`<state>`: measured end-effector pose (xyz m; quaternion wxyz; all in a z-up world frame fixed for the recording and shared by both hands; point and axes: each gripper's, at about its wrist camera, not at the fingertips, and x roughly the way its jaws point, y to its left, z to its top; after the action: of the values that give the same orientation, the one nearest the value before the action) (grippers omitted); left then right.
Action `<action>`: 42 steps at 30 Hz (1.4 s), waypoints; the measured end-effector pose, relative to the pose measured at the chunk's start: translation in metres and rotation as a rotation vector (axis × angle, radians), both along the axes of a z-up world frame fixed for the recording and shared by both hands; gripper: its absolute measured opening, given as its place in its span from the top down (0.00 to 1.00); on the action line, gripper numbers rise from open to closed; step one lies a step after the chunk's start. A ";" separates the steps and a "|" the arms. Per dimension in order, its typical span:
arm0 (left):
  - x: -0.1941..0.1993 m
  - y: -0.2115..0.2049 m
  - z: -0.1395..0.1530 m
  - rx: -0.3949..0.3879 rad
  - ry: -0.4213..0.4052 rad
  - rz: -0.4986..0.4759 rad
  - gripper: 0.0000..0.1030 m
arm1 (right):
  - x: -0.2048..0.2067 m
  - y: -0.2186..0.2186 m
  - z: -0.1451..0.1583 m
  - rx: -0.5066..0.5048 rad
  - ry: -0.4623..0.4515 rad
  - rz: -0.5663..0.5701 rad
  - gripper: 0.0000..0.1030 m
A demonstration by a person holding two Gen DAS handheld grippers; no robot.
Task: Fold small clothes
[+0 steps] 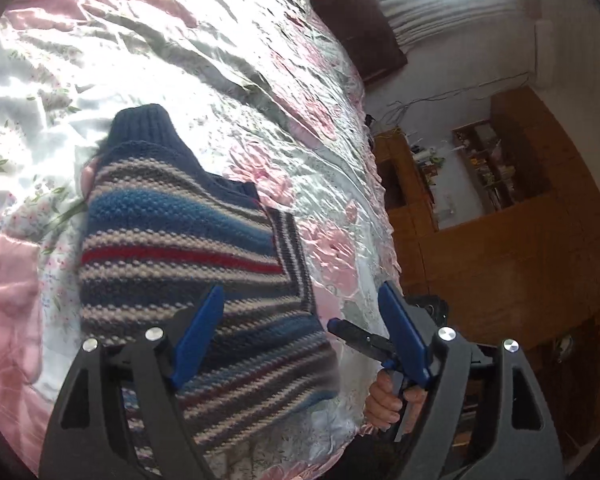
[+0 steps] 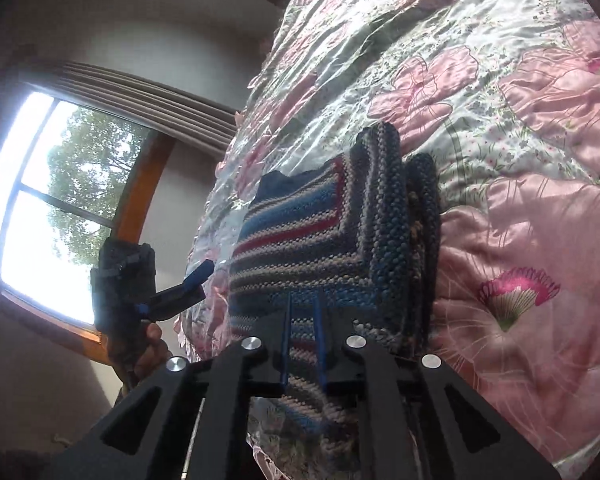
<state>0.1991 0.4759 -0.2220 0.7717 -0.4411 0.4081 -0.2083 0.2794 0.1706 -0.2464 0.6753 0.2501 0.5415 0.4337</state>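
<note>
A glossy quilted bedspread (image 1: 228,60) with pink flowers carries a striped blue, grey and red knitted sweater (image 1: 180,240), partly folded, its ribbed navy collar pointing away. The left gripper (image 1: 300,320) hangs wide open above its hem. The right gripper (image 2: 303,332), blue fingers narrowed, pinches the sweater's near edge.

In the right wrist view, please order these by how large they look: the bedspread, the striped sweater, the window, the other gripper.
1. Bedspread, largest by far.
2. Window and sweater look similar in area, so I leave them unranked; the sweater is also nearer.
3. Left gripper, smallest.
</note>
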 end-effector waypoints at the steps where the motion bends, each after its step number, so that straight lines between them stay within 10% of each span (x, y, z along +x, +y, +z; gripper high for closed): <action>1: 0.003 -0.008 -0.003 -0.004 0.012 -0.025 0.24 | -0.002 0.003 -0.004 -0.010 0.011 0.005 0.89; 4: 0.013 -0.016 -0.034 0.052 0.122 -0.020 0.25 | -0.003 0.003 -0.038 -0.079 0.084 0.000 0.98; 8: 0.006 0.000 -0.062 -0.007 0.159 0.017 0.51 | -0.004 -0.010 -0.053 -0.035 0.144 -0.040 1.00; 12: -0.023 0.006 -0.034 0.020 0.097 0.065 0.25 | -0.021 -0.018 -0.023 -0.010 0.094 -0.025 0.92; 16: -0.068 -0.001 -0.018 0.031 0.032 0.052 0.24 | -0.046 -0.017 -0.011 0.008 0.074 0.004 0.92; 23: -0.098 0.010 -0.078 0.050 0.167 0.122 0.32 | -0.054 -0.020 -0.052 -0.073 0.157 -0.089 0.99; 29: -0.138 0.007 -0.045 0.069 0.193 0.159 0.12 | -0.103 -0.031 0.015 -0.163 -0.009 -0.166 0.39; 33: -0.188 -0.022 0.008 0.288 0.169 0.147 0.03 | -0.166 -0.035 0.069 -0.281 -0.192 -0.199 0.05; 38: -0.254 -0.070 0.074 0.679 0.080 0.199 0.03 | -0.246 -0.036 0.113 -0.478 -0.355 -0.223 0.04; 42: -0.297 -0.099 0.111 0.834 0.021 0.249 0.03 | -0.298 -0.029 0.145 -0.577 -0.499 -0.230 0.04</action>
<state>-0.0978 0.3766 -0.1108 0.8989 -0.1396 0.4087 0.0736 -0.0181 0.1413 -0.1015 0.8729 -0.0037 0.4288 0.2327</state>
